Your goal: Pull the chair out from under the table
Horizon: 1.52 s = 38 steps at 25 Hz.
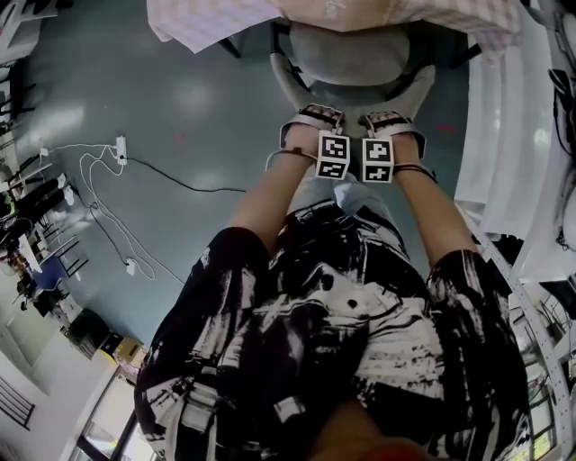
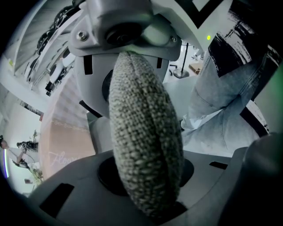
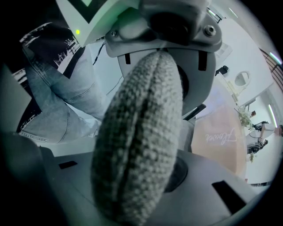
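Observation:
A grey chair stands at the top of the head view, its seat partly under the table with a pale pink checked cloth. My left gripper and right gripper sit side by side on the top edge of the chair's back, both pointing steeply down. In the left gripper view the grey woven backrest edge fills the gap between the jaws, which are shut on it. The right gripper view shows the same woven edge clamped between its jaws.
A white power strip and loose cables lie on the grey-blue floor at the left. White furniture lines the right side. The person's jeans-clad legs stand close behind the chair.

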{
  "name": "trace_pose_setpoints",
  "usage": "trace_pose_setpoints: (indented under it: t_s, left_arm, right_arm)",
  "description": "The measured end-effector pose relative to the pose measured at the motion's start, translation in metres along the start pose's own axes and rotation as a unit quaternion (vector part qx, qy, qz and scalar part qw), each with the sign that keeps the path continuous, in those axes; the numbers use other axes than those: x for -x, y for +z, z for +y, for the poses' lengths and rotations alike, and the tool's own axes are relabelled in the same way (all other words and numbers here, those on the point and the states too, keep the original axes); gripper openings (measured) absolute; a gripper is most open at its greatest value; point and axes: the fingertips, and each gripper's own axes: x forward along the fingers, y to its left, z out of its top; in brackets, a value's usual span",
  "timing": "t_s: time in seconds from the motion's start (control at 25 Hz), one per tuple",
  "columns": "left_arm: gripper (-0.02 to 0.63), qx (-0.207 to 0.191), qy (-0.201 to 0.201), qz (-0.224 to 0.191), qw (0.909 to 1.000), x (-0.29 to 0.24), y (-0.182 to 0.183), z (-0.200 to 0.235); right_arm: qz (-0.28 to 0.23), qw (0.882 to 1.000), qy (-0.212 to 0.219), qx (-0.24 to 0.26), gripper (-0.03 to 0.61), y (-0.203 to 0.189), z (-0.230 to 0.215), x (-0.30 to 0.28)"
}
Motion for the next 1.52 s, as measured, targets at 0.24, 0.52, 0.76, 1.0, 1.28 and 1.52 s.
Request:
trace_pose_setpoints:
  t_s: [0.24, 0.52, 0.76, 1.0, 1.28, 1.52]
  left_arm:
    - [0.11, 0.006, 0.003, 0.003, 1.0, 0.007, 0.014, -0.027]
    - [0.11, 0.012, -0.007, 0.007, 0.9999, 0.012, 0.026, -0.066]
    - [0.112, 0.012, -0.011, 0.006, 0.9999, 0.015, 0.031, -0.091]
    - [0.114, 0.004, -0.013, 0.005, 0.9999, 0.024, 0.035, -0.118]
    - [0.114, -0.008, -0.014, 0.006, 0.9999, 0.027, 0.036, -0.154]
    - [0.114, -0.01, -0.019, 0.004, 0.9998, 0.034, 0.039, -0.193]
  right_arm:
    - [-0.002, 1.0, 0.001, 0.005, 0.098, 0.007, 0.03, 0.009]
    - [-0.002, 1.0, 0.007, 0.01, 0.1, 0.019, 0.068, 0.013]
    - [-0.003, 1.0, 0.007, 0.008, 0.1, 0.029, 0.09, 0.015]
    - [0.0, 1.0, 0.007, 0.002, 0.101, 0.044, 0.115, 0.021]
    - [0.002, 1.0, 0.004, -0.01, 0.101, 0.063, 0.146, 0.02]
    - [0.002, 1.0, 0.001, -0.014, 0.101, 0.086, 0.178, 0.022]
